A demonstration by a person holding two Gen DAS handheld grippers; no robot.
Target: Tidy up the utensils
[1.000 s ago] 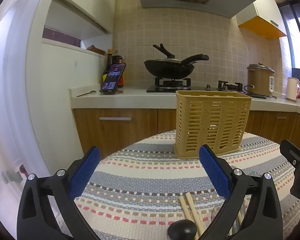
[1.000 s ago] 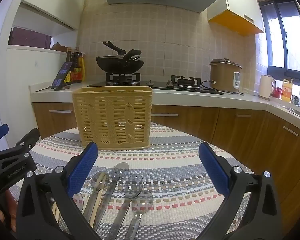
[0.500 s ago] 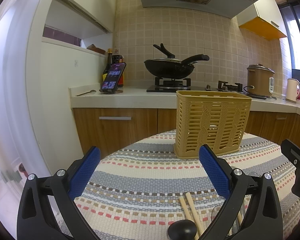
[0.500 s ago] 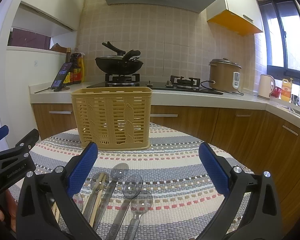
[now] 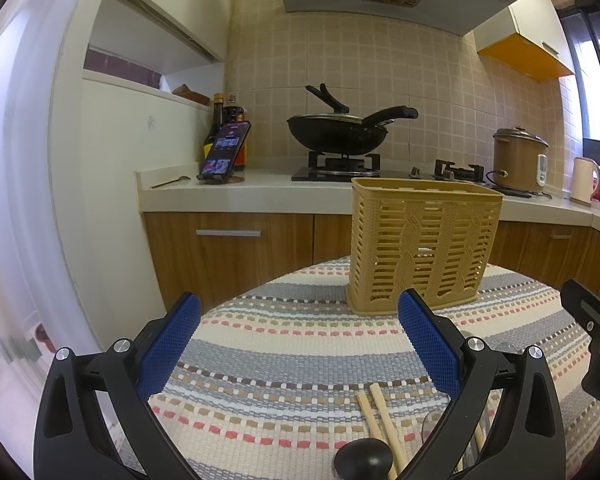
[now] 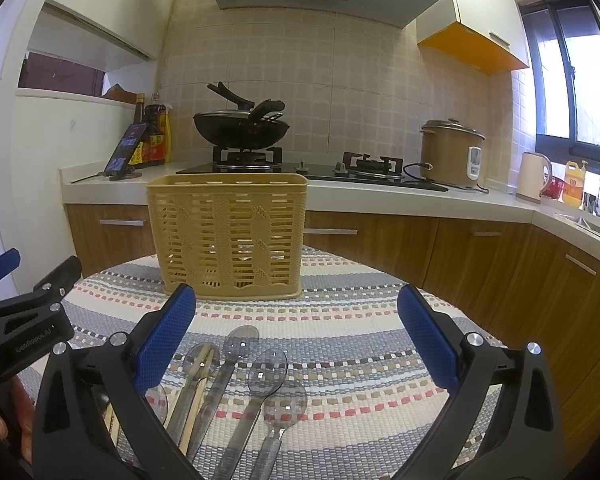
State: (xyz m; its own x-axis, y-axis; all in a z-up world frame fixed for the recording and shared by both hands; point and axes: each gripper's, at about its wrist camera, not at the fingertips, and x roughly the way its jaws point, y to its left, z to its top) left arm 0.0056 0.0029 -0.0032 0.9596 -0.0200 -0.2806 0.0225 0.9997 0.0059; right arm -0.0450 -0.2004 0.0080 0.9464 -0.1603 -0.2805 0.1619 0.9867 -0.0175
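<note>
A yellow slotted utensil basket (image 5: 422,244) stands upright on the striped tablecloth (image 5: 284,344); it also shows in the right wrist view (image 6: 230,236). Several clear plastic spoons (image 6: 260,380) and wooden chopsticks (image 6: 198,384) lie on the cloth in front of it, below my right gripper (image 6: 296,336). Chopsticks (image 5: 378,420) and a black round ladle end (image 5: 363,458) show near my left gripper (image 5: 298,336). Both grippers are open and empty, hovering above the table short of the basket.
A kitchen counter (image 6: 380,196) runs behind the table with a black wok (image 6: 242,130) on the stove, a rice cooker (image 6: 452,154), a kettle (image 6: 534,176), bottles and a propped phone (image 5: 226,150). The left gripper's body (image 6: 24,320) sits left of the right gripper.
</note>
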